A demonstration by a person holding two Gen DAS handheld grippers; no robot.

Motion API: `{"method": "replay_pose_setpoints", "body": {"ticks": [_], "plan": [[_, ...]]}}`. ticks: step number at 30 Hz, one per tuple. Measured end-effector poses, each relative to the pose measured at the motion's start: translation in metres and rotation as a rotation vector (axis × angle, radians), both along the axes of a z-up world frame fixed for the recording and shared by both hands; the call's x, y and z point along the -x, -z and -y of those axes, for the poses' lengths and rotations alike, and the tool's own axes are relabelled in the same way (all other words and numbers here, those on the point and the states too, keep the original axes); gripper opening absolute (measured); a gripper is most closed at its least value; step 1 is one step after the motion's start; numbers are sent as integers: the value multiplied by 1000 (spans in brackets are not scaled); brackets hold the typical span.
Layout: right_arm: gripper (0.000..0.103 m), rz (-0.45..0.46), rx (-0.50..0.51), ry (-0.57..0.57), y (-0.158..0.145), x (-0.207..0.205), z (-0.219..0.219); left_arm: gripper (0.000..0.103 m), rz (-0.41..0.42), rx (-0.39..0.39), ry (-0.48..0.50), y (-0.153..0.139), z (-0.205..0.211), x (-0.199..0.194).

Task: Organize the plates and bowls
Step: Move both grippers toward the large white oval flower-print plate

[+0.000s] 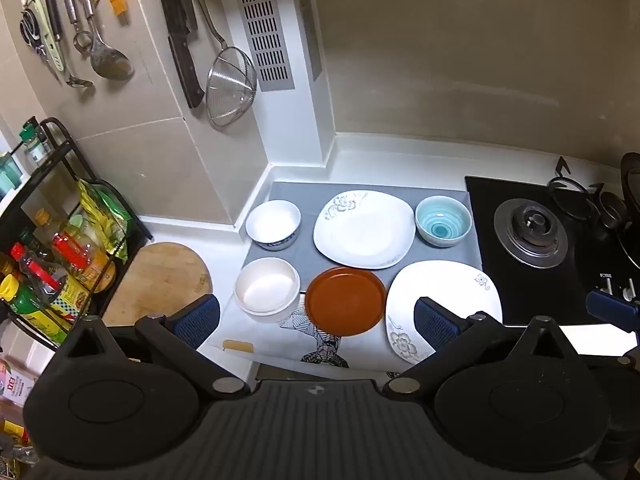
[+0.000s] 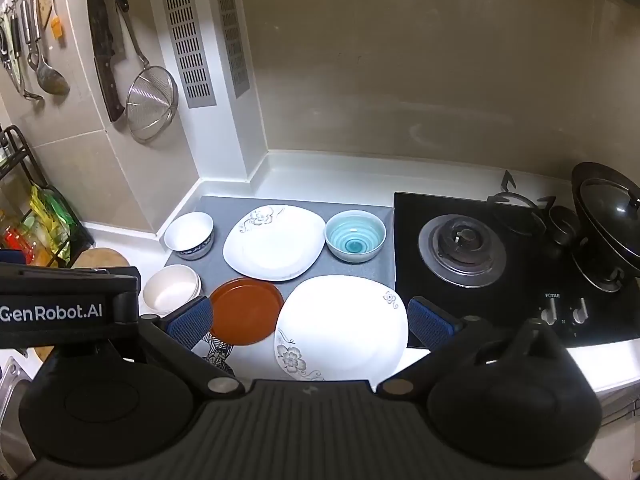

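On a grey mat lie a white floral square plate at the back, a second one at front right, a brown round plate, a white bowl with blue pattern, a cream bowl and a teal striped bowl. My left gripper is open and empty, above the brown plate. My right gripper is open and empty, above the front floral plate, with the brown plate at its left finger.
A black gas hob with a lidded wok stands right of the mat. A round wooden board and a condiment rack are on the left. Knives, ladles and a strainer hang on the wall.
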State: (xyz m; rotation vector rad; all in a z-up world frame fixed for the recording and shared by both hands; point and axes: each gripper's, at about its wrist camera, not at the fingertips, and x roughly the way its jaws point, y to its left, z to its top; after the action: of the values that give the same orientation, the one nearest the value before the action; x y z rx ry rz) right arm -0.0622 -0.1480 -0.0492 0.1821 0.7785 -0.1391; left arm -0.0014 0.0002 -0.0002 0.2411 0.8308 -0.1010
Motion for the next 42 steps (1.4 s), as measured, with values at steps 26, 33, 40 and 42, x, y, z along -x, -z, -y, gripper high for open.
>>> {"method": "replay_pose_setpoints", "body": {"ticks": [26,33,40,42], "plan": [[103,-34,8,7,9,-1,-9,103,-21,1,-5,5,-7,-11],[103,-45,11,13,17,-12,-17,103,-22,-1,0,13,-18,-24],[103,-84,22,16,33,-37,-28,103,-104,36,7,34,-29,-52],[103,-94,24,24,42,-45,-30,103,-130,38,20,44,-30,-66]]}}
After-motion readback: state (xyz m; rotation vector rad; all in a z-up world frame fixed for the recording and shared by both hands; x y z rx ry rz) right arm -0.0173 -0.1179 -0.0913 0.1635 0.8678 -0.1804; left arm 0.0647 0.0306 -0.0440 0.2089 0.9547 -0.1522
